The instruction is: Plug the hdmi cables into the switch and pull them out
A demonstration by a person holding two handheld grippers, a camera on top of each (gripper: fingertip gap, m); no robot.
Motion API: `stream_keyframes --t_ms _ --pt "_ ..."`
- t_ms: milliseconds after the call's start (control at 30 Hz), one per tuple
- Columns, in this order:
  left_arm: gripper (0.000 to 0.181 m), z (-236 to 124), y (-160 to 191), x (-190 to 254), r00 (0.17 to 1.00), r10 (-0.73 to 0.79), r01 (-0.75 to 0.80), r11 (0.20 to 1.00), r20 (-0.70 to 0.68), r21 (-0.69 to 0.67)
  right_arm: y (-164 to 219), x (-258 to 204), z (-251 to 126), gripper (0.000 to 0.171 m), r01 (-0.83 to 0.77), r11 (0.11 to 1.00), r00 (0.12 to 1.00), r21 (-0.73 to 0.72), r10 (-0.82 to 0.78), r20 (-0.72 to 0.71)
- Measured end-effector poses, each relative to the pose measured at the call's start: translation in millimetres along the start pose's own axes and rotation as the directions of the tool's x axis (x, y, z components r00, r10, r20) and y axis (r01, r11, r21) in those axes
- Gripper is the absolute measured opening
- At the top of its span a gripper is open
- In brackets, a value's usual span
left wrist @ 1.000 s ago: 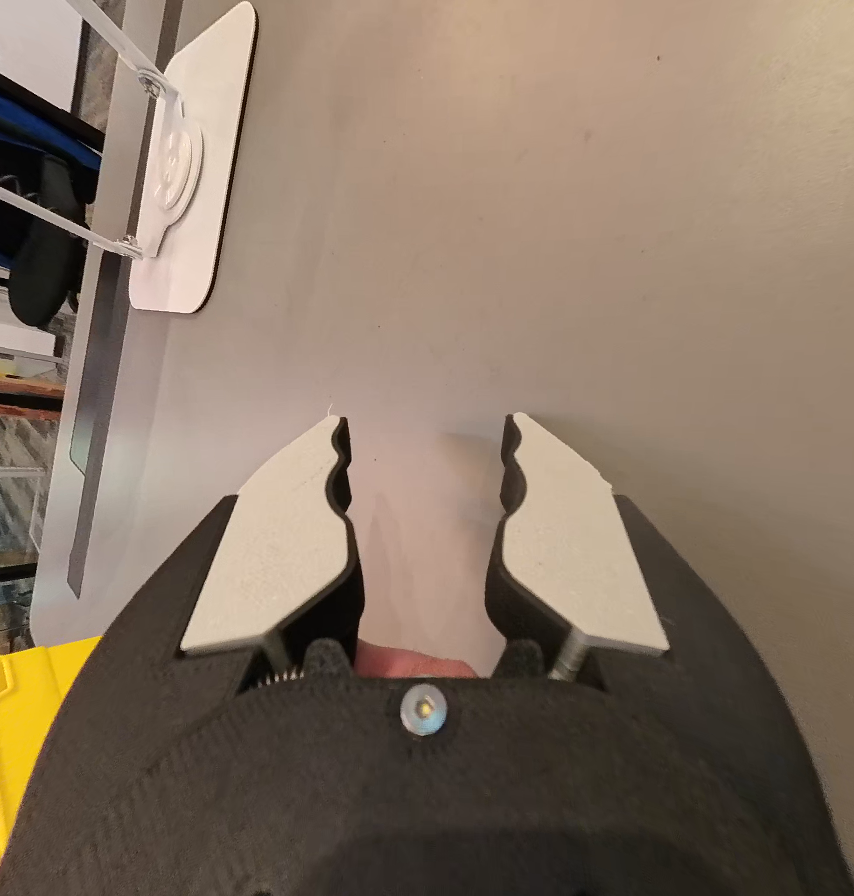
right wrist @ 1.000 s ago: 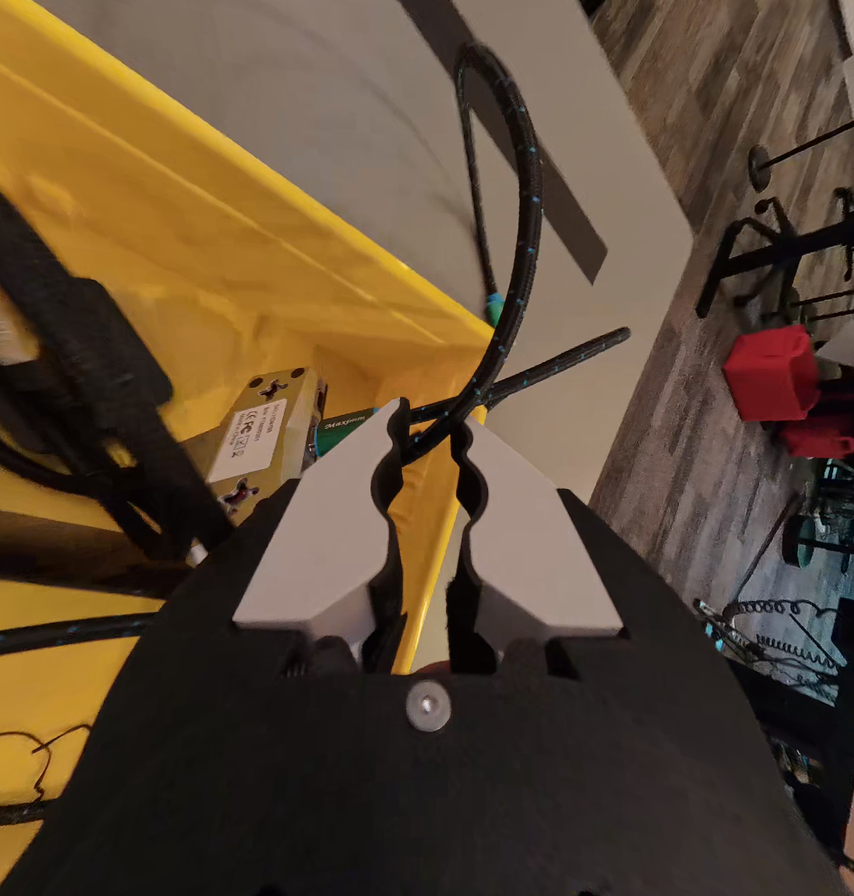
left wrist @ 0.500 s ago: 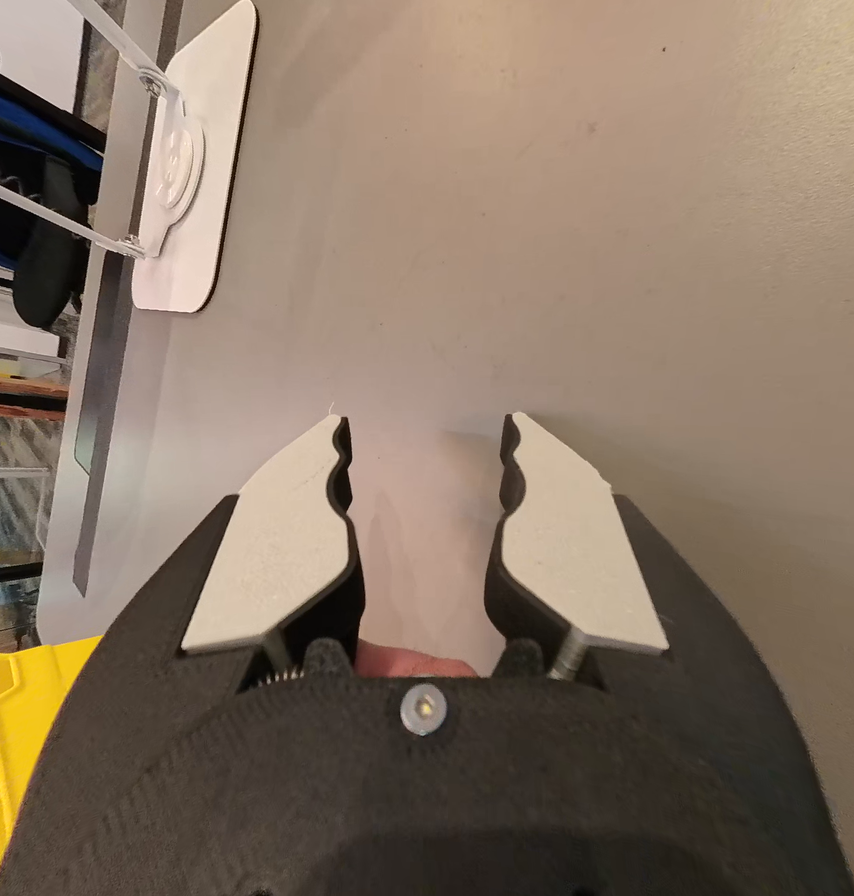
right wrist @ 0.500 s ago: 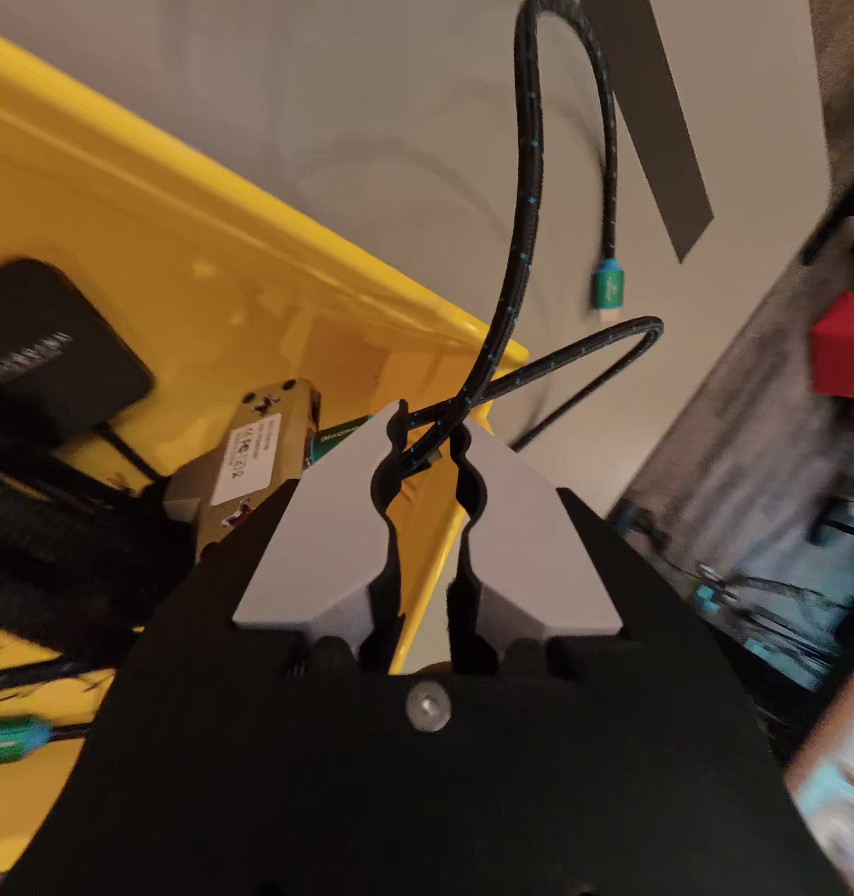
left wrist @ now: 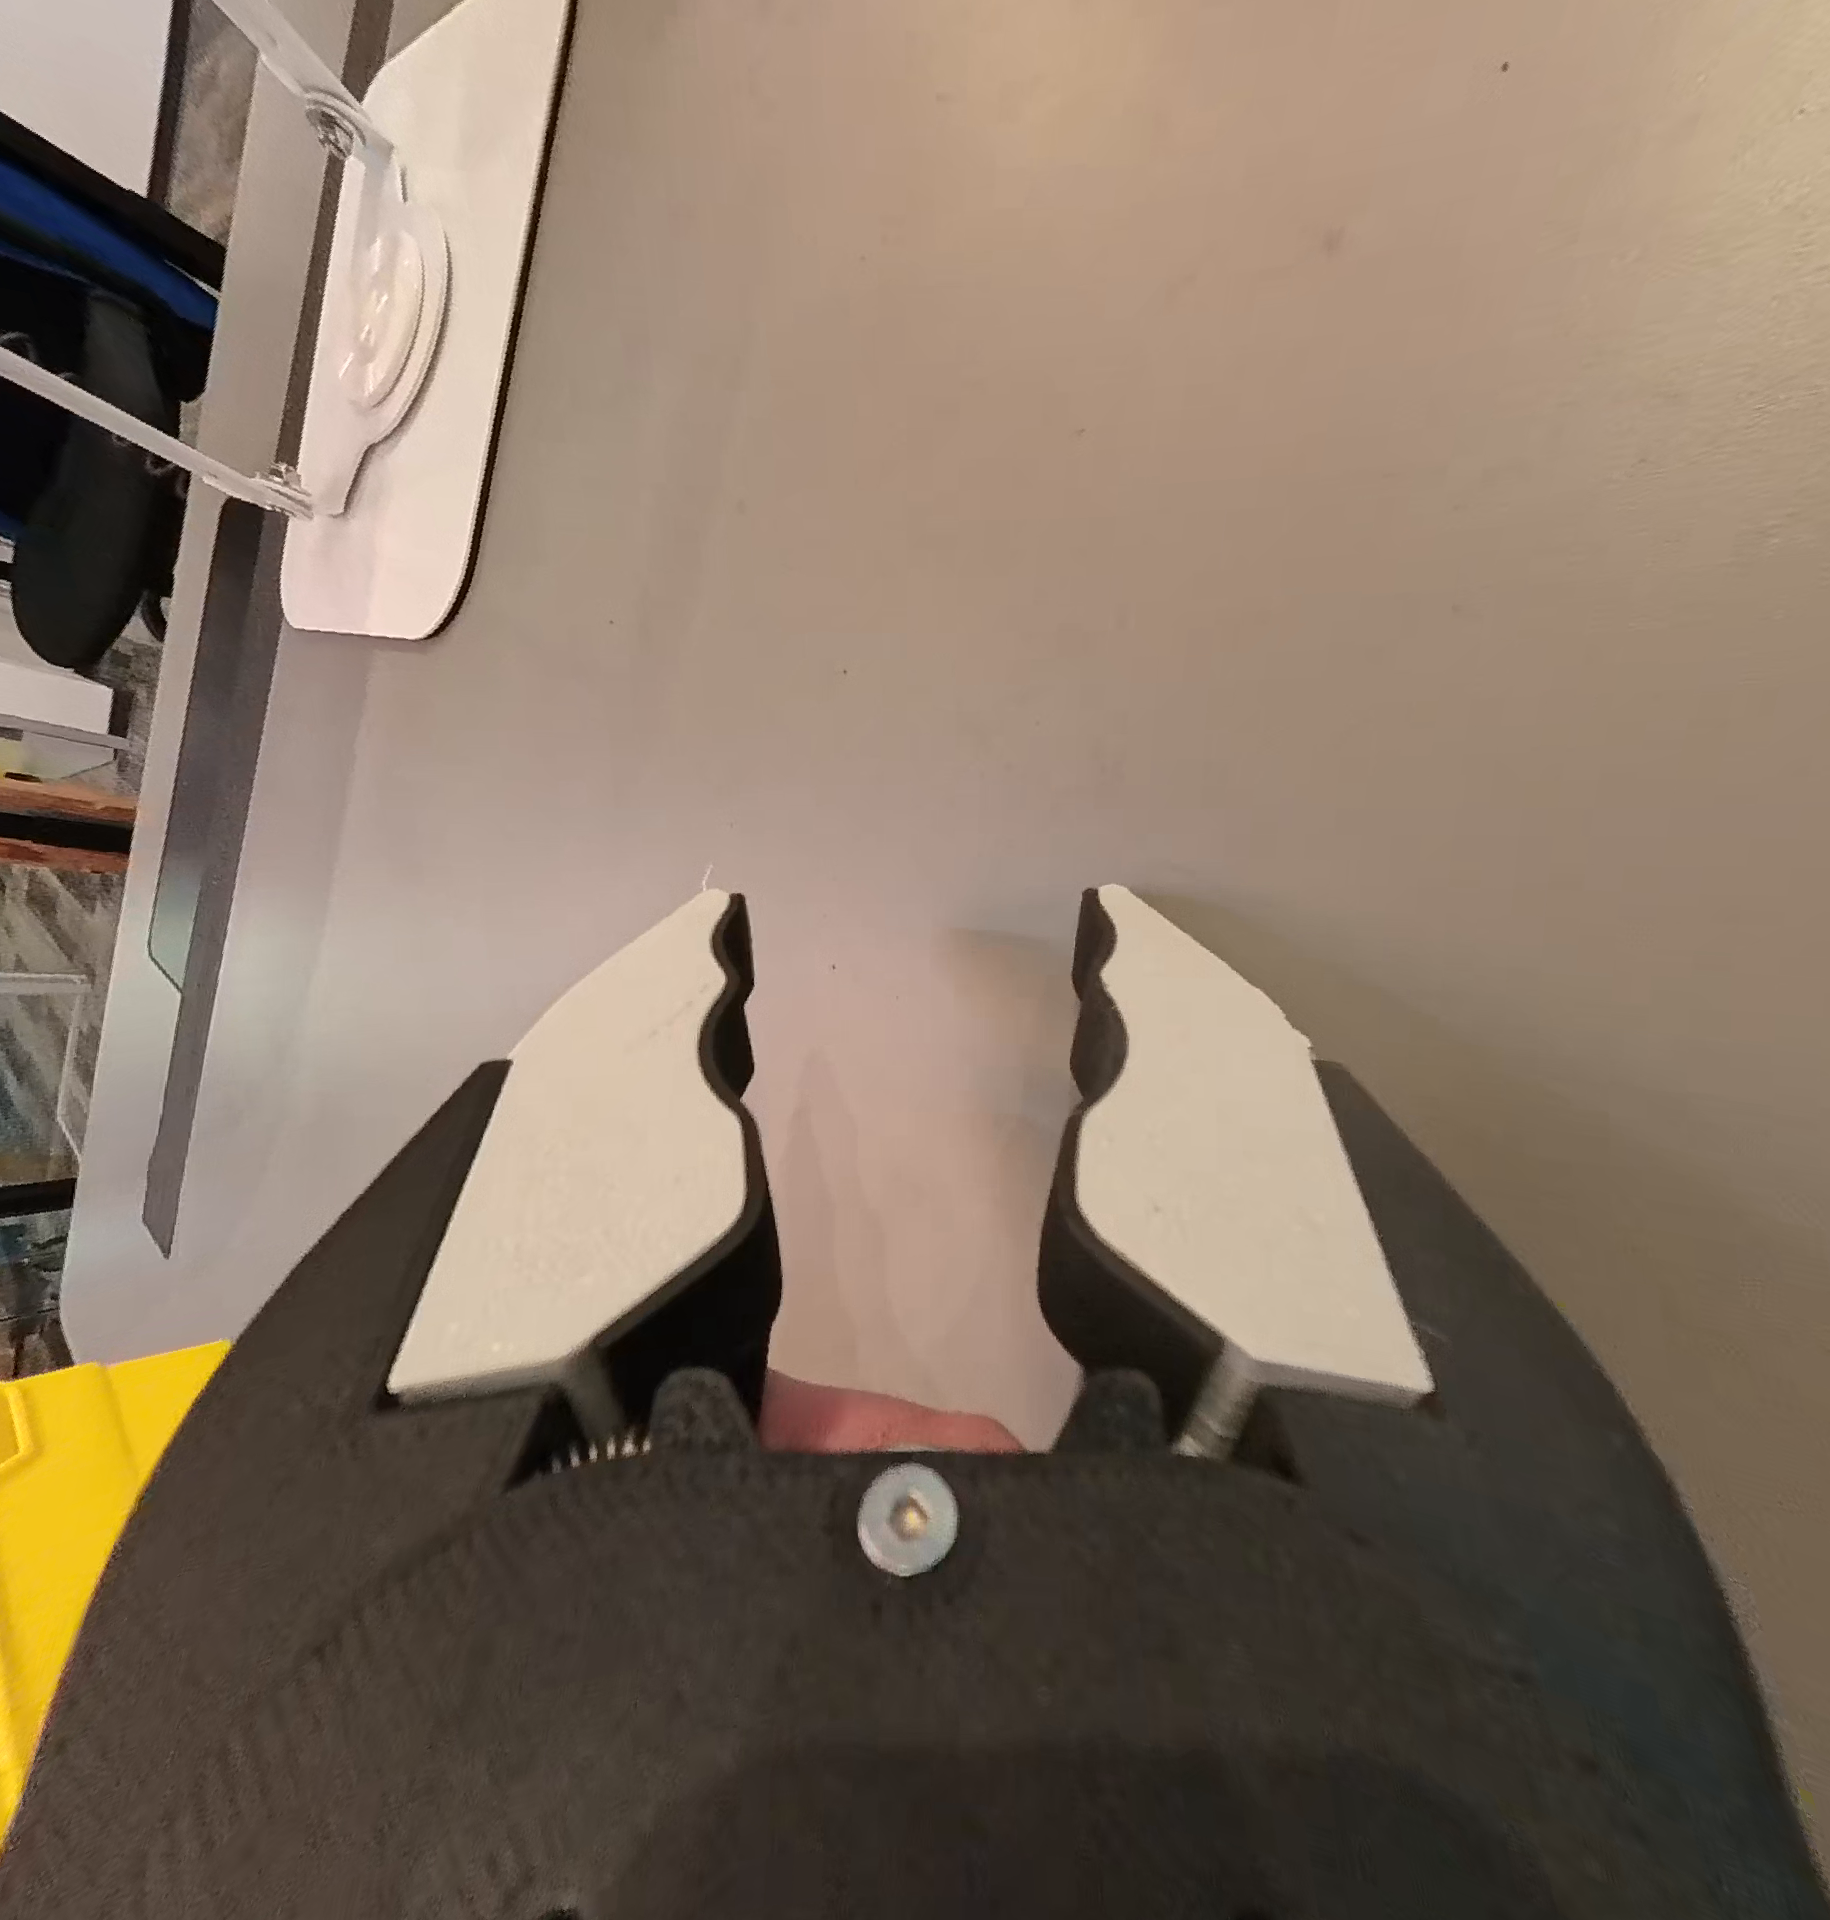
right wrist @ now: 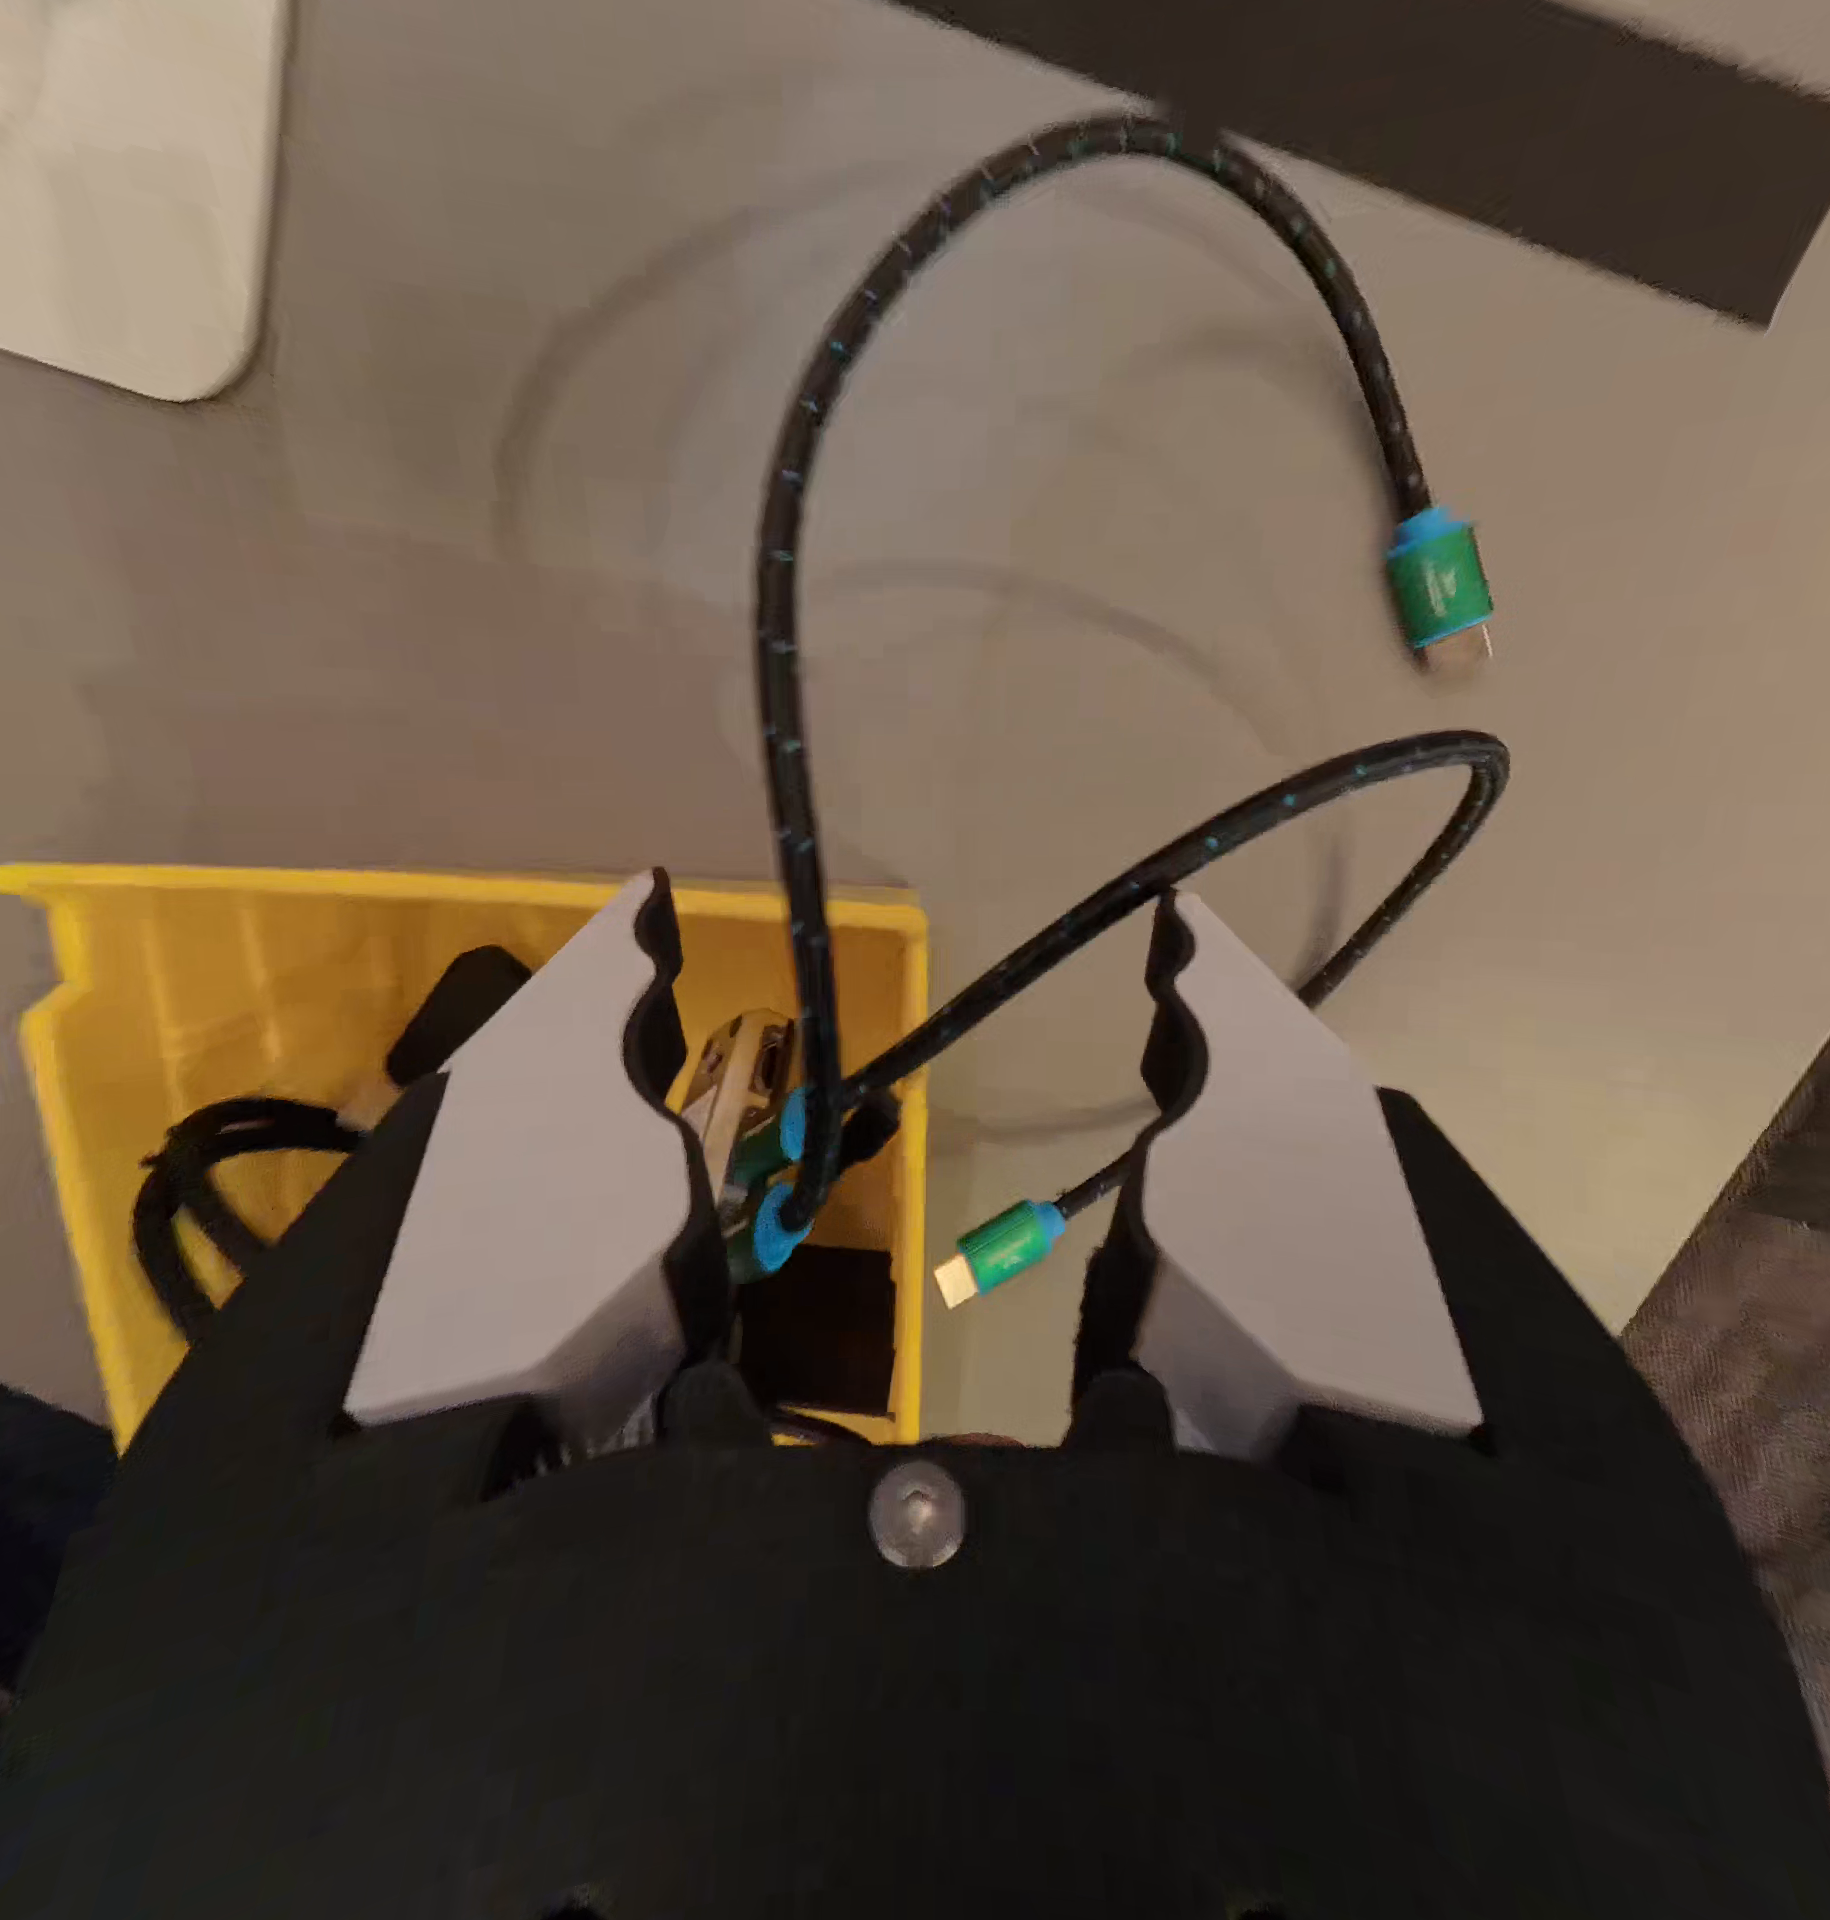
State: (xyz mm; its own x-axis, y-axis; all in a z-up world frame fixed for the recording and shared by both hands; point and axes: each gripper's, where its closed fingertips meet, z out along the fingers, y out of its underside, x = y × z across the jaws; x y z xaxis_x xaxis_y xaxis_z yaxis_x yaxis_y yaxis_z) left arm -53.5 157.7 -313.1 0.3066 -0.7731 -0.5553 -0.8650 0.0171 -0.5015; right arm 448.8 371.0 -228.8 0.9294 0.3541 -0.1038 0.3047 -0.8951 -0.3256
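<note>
The HDMI cables (right wrist: 786, 644) are seen in the right wrist view as two braided black leads flecked with blue, each ending in a green plug with a blue collar. Two plugs (right wrist: 776, 1184) are seated in the switch (right wrist: 739, 1081), a small gold-coloured metal box lying in the yellow bin (right wrist: 267, 987), just beside the bin's wall at 3 o'clock. From there one lead arches up towards 12 o'clock and comes down to a free plug (right wrist: 1436, 587) at 2 o'clock; the other loops out to 3 o'clock and returns to a free plug (right wrist: 999, 1252) on the bench (right wrist: 475, 623), just outside the bin. The braid is judged stiff and springy, so the loops are likely to hold their shape and swing when pulled; the switch looks light and is likely to be dragged along unless held down. Hold is best taken on the hard green plug shells, not on the braid. A further coil of black cable (right wrist: 178, 1195) lies in the bin at 9 o'clock. The right gripper (right wrist: 911, 914) is spread wide and holds nothing, poised above the seated plugs. The left gripper (left wrist: 911, 914) is likewise spread and empty, over bare bench, with a white pad (left wrist: 412, 312) at 11 o'clock.
</note>
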Motion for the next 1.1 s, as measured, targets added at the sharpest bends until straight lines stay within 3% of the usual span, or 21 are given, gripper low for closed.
stream_keyframes --t_ms 67,100,133,167,367,533,800,900,1000,1100 --pt "0.059 0 0 0 1.000 -0.006 0.006 1.000 -0.003 0.003 -2 5 14 0.072 -0.013 1.000 1.000 -0.025 0.013 -0.011" --pt "0.059 0 0 0 1.000 -0.005 0.005 1.000 -0.002 0.003 -7 3 16 0.052 0.013 1.000 1.000 -0.002 -0.013 -0.008" --pt "0.059 0 0 0 1.000 -0.002 0.002 1.000 -0.001 0.003 -14 1 14 0.019 0.042 0.998 0.999 0.045 -0.041 -0.015" --pt "0.059 -1 1 0 1.000 0.000 0.000 1.000 -0.001 0.002 -22 -4 10 0.012 0.053 0.994 0.999 0.098 -0.052 -0.013" --pt "0.059 -1 3 -1 1.000 -0.003 0.003 1.000 -0.006 0.007 -50 -62 -58 0.005 0.206 0.911 0.969 0.357 -0.239 0.053" --pt "0.059 -1 2 -1 1.000 0.008 -0.008 1.000 -0.003 0.006 -33 -115 -110 0.003 0.438 0.769 0.848 0.465 -0.526 0.070" --pt "0.059 -2 1 0 1.000 0.021 -0.021 1.000 0.004 0.001 -2 -133 -190 0.003 0.436 0.586 0.767 0.683 -0.639 0.058" --pt "0.058 -2 1 1 1.000 0.019 -0.019 1.000 0.005 0.003 14 -126 -205 0.003 0.436 0.567 0.748 0.699 -0.660 0.069" --pt "0.058 -1 -1 2 1.000 0.017 -0.017 1.000 0.003 0.006 34 -132 -206 0.003 0.503 0.517 0.644 0.692 -0.759 0.099" --pt "0.057 -1 -2 3 1.000 0.013 -0.013 1.000 0.002 0.007 46 -128 -193 0.003 0.563 0.555 0.599 0.613 -0.785 0.160"
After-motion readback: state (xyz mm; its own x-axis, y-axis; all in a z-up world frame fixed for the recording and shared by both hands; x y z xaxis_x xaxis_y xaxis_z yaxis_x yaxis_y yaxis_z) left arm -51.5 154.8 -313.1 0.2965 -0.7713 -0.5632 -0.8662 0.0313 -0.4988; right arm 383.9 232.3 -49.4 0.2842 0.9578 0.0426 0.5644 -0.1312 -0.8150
